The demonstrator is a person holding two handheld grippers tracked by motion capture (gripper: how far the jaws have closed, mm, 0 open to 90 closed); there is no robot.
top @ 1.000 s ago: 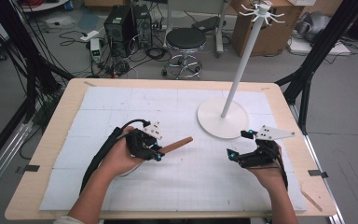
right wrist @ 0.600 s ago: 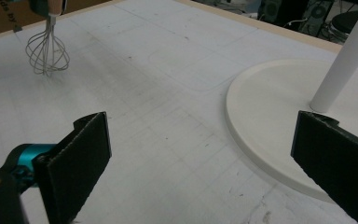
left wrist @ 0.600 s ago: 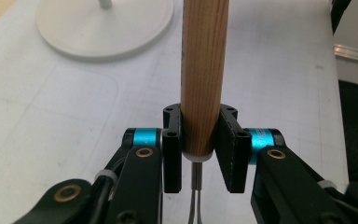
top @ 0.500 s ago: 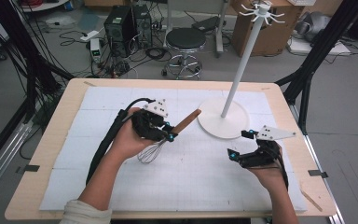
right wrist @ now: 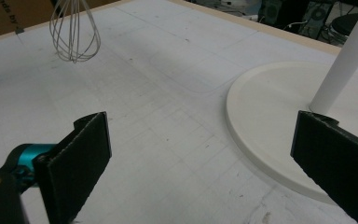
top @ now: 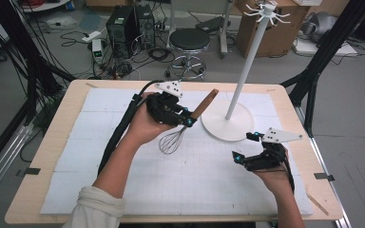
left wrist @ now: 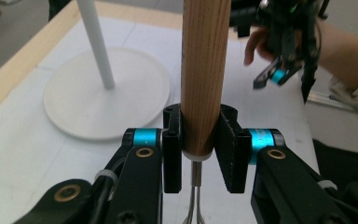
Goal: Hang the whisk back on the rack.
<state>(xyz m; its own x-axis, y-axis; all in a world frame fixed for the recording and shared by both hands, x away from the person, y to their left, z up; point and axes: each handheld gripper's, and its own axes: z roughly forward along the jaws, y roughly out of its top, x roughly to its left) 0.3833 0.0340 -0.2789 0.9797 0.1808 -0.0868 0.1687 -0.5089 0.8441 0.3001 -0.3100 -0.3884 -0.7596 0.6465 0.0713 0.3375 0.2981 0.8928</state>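
A whisk (top: 173,140) with a wooden handle (top: 204,103) and wire loops hangs in the air over the white mat. My left gripper (top: 186,119) is shut on the handle (left wrist: 204,70) near its lower end, with the loops pointing down and toward the person. The wire loops (right wrist: 73,35) also show far off in the right gripper view. My right gripper (top: 245,148) rests low at the mat's right side, open with nothing between its pads (right wrist: 81,149). A white stand with a round base (top: 227,126) and a tall pole (top: 249,59) sits just past both grippers.
The stand's top carries a ring of hooks (top: 266,10). A wooden table edge (top: 38,156) frames the white mat (top: 195,180). Behind the table are a stool (top: 189,42), a computer case (top: 123,23) and cables on the floor.
My left gripper has lifted the whisk off the mat, carried it toward the stand and tilted the handle up. The right gripper has stayed in place.
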